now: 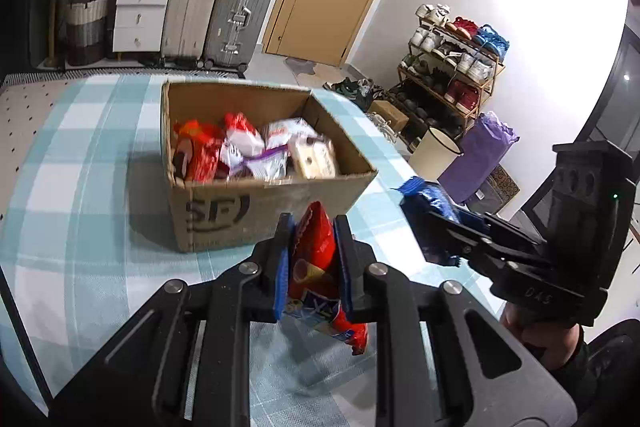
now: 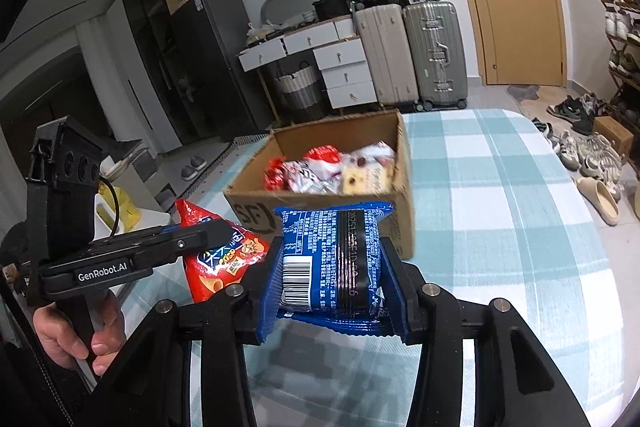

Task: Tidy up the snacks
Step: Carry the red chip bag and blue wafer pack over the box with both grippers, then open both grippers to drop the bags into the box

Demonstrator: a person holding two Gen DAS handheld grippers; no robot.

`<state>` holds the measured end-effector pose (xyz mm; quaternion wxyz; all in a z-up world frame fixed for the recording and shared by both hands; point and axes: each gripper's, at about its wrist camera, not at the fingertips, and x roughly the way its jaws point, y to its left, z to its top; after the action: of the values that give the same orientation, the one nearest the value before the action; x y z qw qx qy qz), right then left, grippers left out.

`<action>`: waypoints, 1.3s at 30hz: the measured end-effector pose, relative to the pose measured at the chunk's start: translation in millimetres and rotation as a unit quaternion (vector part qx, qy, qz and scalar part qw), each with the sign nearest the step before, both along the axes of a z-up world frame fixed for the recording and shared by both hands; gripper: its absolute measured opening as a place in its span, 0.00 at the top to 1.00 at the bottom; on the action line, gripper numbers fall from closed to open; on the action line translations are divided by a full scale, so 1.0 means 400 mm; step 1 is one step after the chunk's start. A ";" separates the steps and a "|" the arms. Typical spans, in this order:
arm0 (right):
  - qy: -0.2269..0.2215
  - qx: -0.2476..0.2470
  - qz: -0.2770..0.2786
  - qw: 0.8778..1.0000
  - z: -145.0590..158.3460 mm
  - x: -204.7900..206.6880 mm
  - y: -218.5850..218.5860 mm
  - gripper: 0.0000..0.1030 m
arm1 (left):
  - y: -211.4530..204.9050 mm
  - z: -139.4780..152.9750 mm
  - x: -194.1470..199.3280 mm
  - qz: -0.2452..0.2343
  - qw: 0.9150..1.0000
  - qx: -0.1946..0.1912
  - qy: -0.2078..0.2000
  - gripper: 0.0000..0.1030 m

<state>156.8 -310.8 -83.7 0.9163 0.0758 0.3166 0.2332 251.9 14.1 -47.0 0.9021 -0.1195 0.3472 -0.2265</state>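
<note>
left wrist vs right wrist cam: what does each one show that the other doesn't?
Left wrist only: the white bin and purple bag beside the table, and the right gripper seen from the side.
Right wrist only: the dark fridge, the barcode on the blue packet, the left gripper and the hand holding it.
Both: the cardboard box of snacks, the red snack bag, the checked tablecloth, suitcases, door.

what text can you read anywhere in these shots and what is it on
"SF" on the front of the cardboard box.
"GenRobot.AI" on the left gripper body.
"DAS" on the right gripper body.
"Crisp" on the red snack bag; its larger characters are not legible.
Blue snack packet: barcode and fine print, too small to read.
</note>
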 end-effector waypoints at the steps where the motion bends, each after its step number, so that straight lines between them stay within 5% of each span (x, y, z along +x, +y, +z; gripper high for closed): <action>1: -0.002 0.002 0.002 1.000 0.006 0.003 0.003 0.57 | 0.006 0.011 -0.002 0.001 1.000 -0.002 -0.003 0.84; 20: -0.040 0.020 0.042 0.998 0.151 0.142 0.073 0.57 | 0.039 0.264 0.087 0.014 0.998 0.026 -0.053 0.83; 36: -0.017 0.012 0.044 0.999 0.107 0.345 0.114 0.56 | 0.024 0.178 0.349 0.018 0.999 0.040 -0.028 0.82; 37: -0.014 0.009 0.044 0.999 0.098 0.358 0.118 0.55 | 0.025 0.166 0.364 0.021 0.998 0.045 -0.029 0.78; 39: -0.006 0.004 0.042 0.999 0.082 0.379 0.123 0.41 | 0.028 0.152 0.384 0.035 0.998 0.054 -0.025 0.37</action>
<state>308.4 -261.5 -51.1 0.9075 0.0648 0.3126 0.2730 405.5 25.1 13.7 0.9231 -0.0765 0.3317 -0.1786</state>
